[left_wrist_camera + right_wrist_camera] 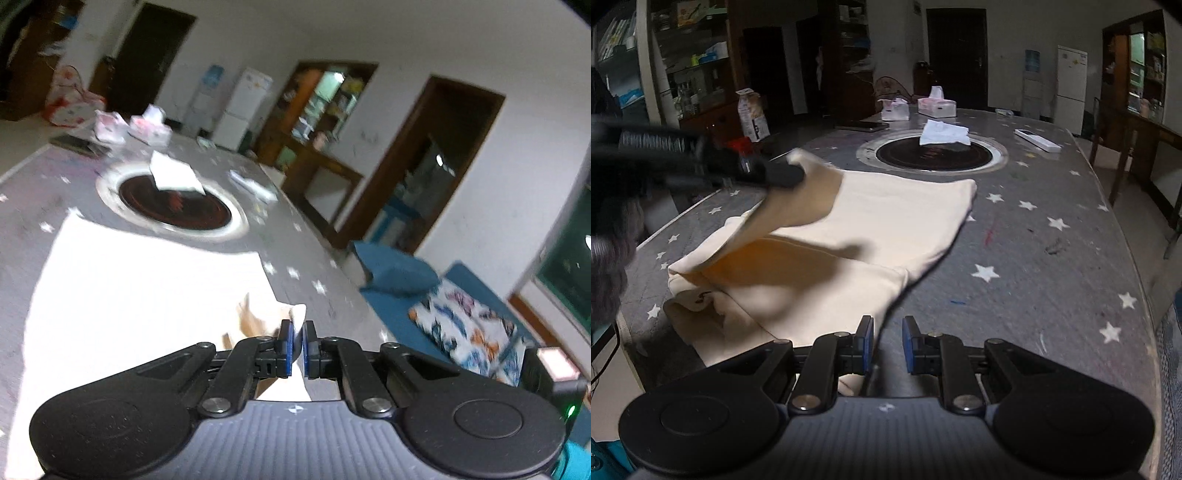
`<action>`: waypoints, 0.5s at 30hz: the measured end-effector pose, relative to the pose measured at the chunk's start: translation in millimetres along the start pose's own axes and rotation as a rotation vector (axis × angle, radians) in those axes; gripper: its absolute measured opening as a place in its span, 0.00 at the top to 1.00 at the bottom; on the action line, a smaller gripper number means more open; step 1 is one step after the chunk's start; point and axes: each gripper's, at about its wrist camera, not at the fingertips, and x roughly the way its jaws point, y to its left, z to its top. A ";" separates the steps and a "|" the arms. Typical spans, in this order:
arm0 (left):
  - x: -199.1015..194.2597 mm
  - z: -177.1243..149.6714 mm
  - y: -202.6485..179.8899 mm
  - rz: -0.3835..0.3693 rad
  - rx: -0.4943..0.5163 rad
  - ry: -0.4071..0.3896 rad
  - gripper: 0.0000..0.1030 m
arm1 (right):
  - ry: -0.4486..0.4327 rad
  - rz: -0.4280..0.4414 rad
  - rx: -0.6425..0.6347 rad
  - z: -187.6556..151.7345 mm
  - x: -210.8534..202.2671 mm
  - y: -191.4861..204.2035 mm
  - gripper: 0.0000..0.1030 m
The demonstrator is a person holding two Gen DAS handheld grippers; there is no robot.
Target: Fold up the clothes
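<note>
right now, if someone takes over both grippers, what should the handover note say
Left gripper: shut on a corner of the cream garment, lifting that flap above the rest of it.
Right gripper: jaws slightly apart, nothing pinched; the garment's near edge lies just by its left finger.
Garment: on the star-patterned table cover, in front of the round inset burner, mostly flat, bunched at the near left end.
Done: one corner picked up and raised.
Left: lay the flap down, probably smooth the bunched end, then finish the remaining folds.
</note>
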 end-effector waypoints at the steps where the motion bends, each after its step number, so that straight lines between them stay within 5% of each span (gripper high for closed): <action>1: 4.7 -4.3 -0.8 -0.015 0.001 0.028 0.93 | 0.000 -0.002 0.002 -0.4 0.1 -0.6 0.84; 9: 3.2 -26.6 -1.2 -0.050 0.053 0.133 0.73 | -0.018 -0.010 0.001 7.6 1.8 1.8 0.84; 15: -21.5 -24.7 25.5 0.064 0.066 0.092 0.73 | -0.022 0.011 -0.028 18.4 11.0 12.4 0.81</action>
